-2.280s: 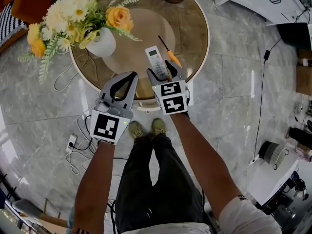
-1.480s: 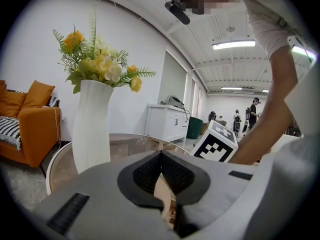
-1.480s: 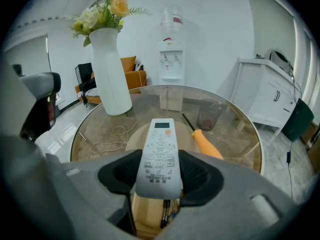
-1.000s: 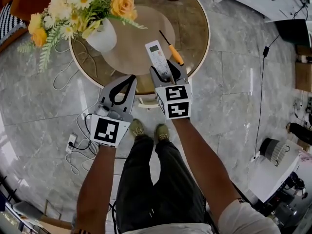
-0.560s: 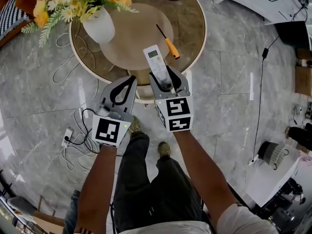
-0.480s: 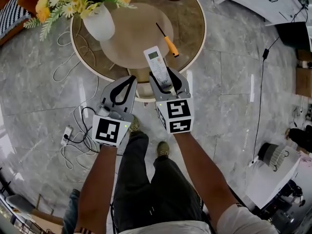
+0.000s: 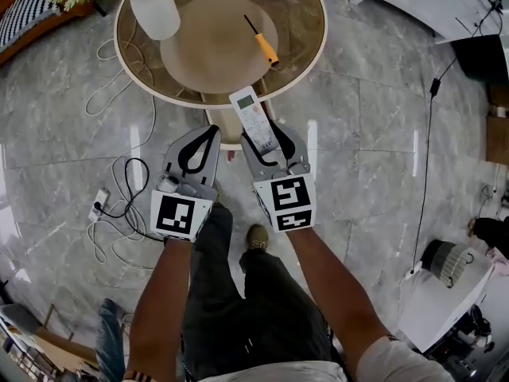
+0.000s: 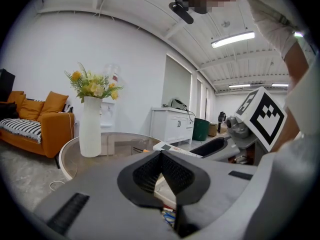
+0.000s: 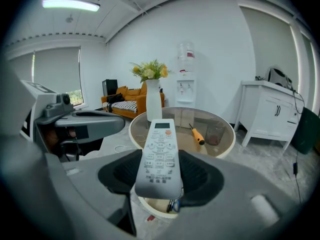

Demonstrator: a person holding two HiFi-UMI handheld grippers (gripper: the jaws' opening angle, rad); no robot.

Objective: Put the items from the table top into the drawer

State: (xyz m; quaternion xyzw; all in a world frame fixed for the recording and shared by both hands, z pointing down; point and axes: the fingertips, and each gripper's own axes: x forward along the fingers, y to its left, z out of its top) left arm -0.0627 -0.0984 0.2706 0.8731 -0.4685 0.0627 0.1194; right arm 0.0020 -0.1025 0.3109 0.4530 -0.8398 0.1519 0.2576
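Round glass bench (image 7: 316,60) carries the screwdriver (image 7: 262,41). Right hand-held gripper (image 7: 269,138) pinches the remote (image 7: 248,111), seemingly at the bench rim. Left hand-held gripper (image 7: 208,131) is pressed together, empty.

Left gripper (image 8: 161,156) jaws together, empty; white vase (image 8: 90,129) on round glass table (image 8: 122,143) beyond.

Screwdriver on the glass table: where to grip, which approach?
Take the screwdriver by its orange handle, the thicker end, which points toward the near edge. It lies flat on the glass table, so come from above with jaws across the handle. Use the left gripper, shut and empty; the right gripper holds the remote control.
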